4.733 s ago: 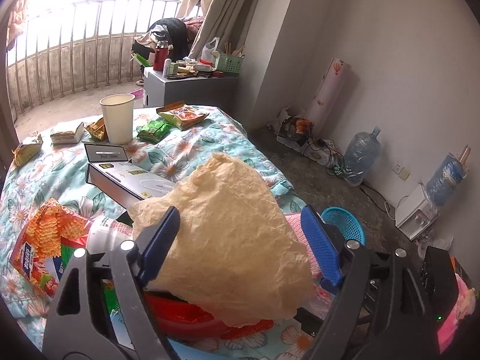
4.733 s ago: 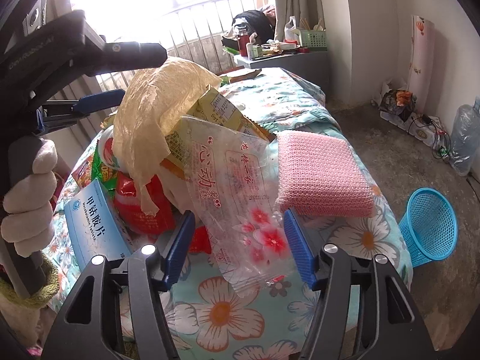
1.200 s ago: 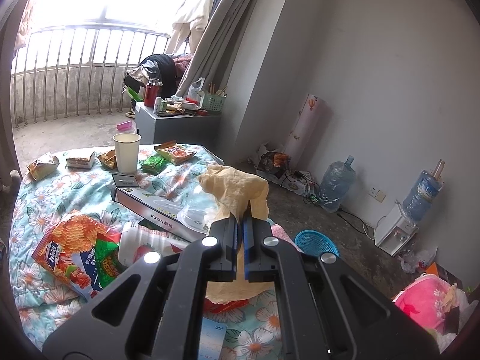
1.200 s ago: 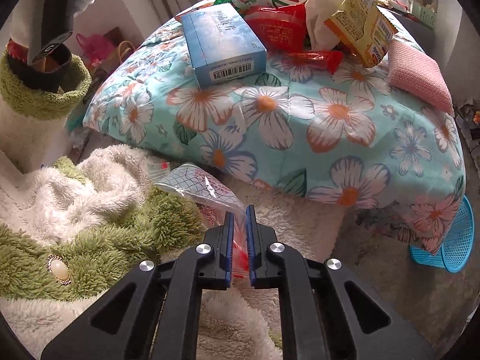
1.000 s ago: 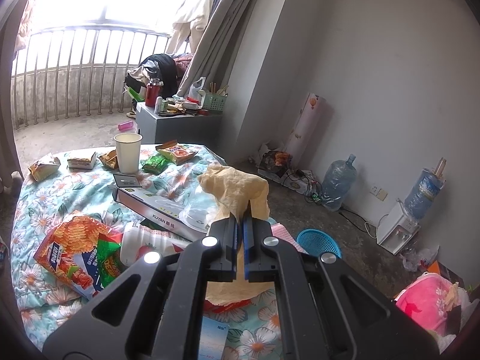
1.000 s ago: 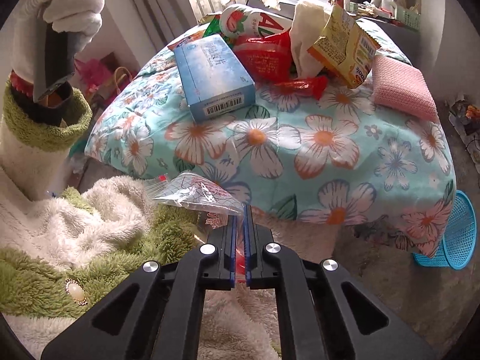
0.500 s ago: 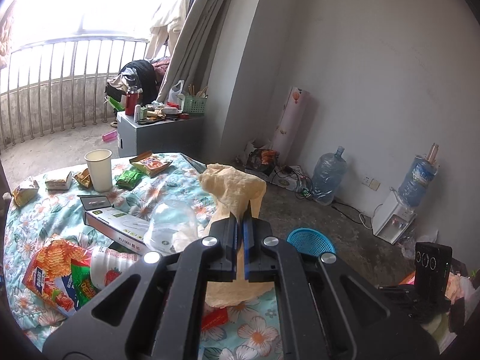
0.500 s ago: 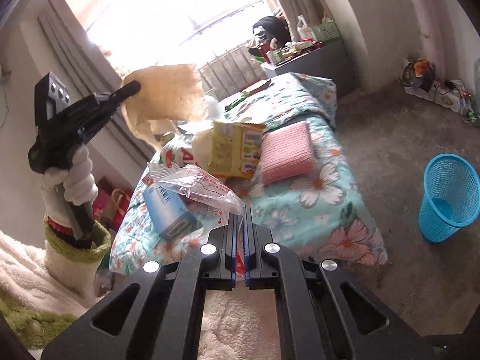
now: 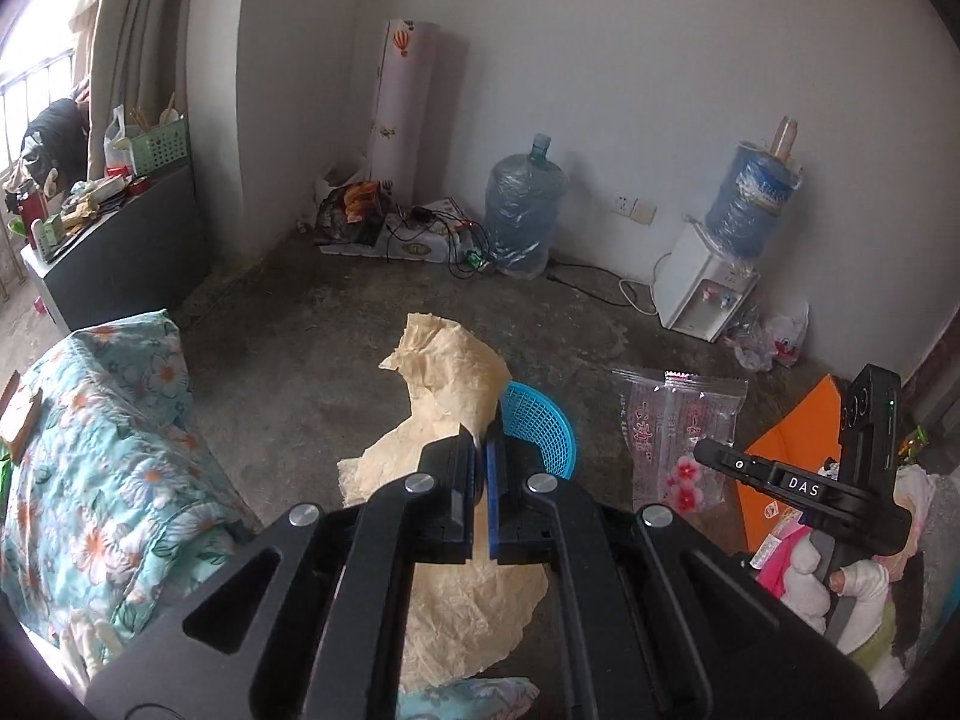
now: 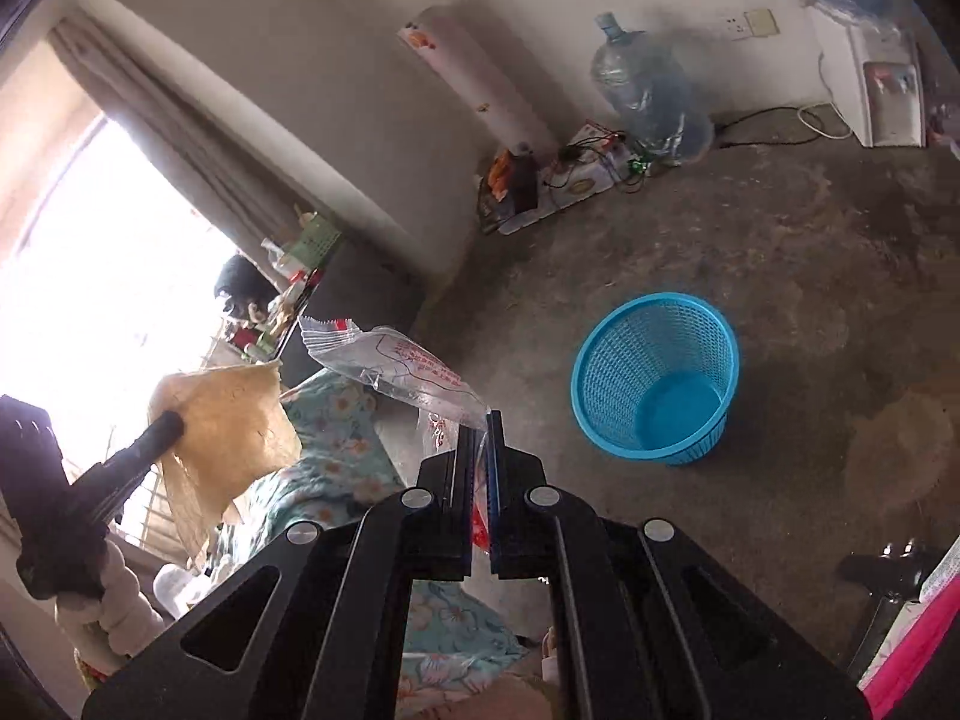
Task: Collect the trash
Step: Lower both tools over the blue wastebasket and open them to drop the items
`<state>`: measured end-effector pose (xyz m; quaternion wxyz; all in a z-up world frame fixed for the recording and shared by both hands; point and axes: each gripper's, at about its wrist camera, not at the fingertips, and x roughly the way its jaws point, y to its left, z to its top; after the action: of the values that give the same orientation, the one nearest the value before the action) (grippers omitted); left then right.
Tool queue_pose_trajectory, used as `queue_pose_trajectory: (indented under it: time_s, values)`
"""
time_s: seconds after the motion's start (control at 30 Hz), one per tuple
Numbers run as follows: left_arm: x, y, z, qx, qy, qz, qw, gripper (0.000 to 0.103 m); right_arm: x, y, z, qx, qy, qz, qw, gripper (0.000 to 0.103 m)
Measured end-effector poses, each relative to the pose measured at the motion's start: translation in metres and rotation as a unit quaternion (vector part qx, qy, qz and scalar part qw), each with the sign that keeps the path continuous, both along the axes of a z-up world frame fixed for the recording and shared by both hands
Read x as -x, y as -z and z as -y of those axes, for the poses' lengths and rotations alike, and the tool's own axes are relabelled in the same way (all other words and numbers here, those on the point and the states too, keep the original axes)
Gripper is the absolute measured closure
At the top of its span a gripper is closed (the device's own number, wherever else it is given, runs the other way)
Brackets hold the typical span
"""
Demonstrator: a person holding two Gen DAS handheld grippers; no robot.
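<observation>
Carrying both pieces toward the blue basket [image 10: 654, 384], I have the left gripper [image 9: 480, 450] clamped on crumpled paper [image 9: 447, 372], the right gripper [image 10: 478, 438] on a plastic bag [image 10: 396, 369]; next, centre over the rim and part the jaws.

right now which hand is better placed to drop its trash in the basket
Right, probably. The right gripper, shut on the clear bag, has an open view into the basket. The left gripper holds paper that hides most of the basket.
</observation>
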<state>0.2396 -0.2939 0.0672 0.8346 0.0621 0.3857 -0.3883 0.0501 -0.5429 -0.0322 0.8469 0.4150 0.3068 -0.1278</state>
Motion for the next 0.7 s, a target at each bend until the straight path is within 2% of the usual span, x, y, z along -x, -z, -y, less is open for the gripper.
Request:
queue_pose_trajectory:
  time_s: [0.1, 0.23, 0.43, 0.5, 0.53, 0.57, 0.6, 0.7]
  values:
    - [-0.022, 0.042, 0.059, -0.039, 0.031, -0.023, 0.9985, 0.102, -0.011, 0.039, 0.029, -0.035, 0.036, -0.028, 0.998, 0.099]
    - [-0.047, 0.105, 0.122, -0.088, 0.074, -0.073, 0.9908, 0.102, -0.036, 0.094, 0.059, -0.082, 0.063, -0.064, 0.993, 0.099]
    - [-0.07, 0.173, 0.185, -0.135, 0.077, -0.106, 0.9822, 0.098, -0.072, 0.165, 0.101, -0.161, 0.097, -0.087, 0.978, 0.099]
    - [-0.076, 0.188, 0.202, -0.139, 0.077, -0.106, 0.9816, 0.092, -0.083, 0.182, 0.11, -0.177, 0.108, -0.093, 0.974, 0.098]
    - [-0.077, 0.194, 0.208, -0.142, 0.076, -0.104, 0.9815, 0.082, -0.088, 0.191, 0.113, -0.183, 0.112, -0.098, 0.972, 0.097]
    - [-0.079, 0.2, 0.214, -0.144, 0.075, -0.102, 0.9814, 0.066, -0.094, 0.2, 0.117, -0.187, 0.115, -0.103, 0.97, 0.094]
    - [-0.081, 0.205, 0.22, -0.145, 0.072, -0.097, 0.9819, 0.061, -0.099, 0.207, 0.119, -0.194, 0.119, -0.105, 0.968, 0.092]
    - [-0.083, 0.209, 0.226, -0.135, 0.072, -0.087, 0.9844, 0.055, -0.111, 0.225, 0.122, -0.2, 0.119, -0.119, 0.965, 0.086]
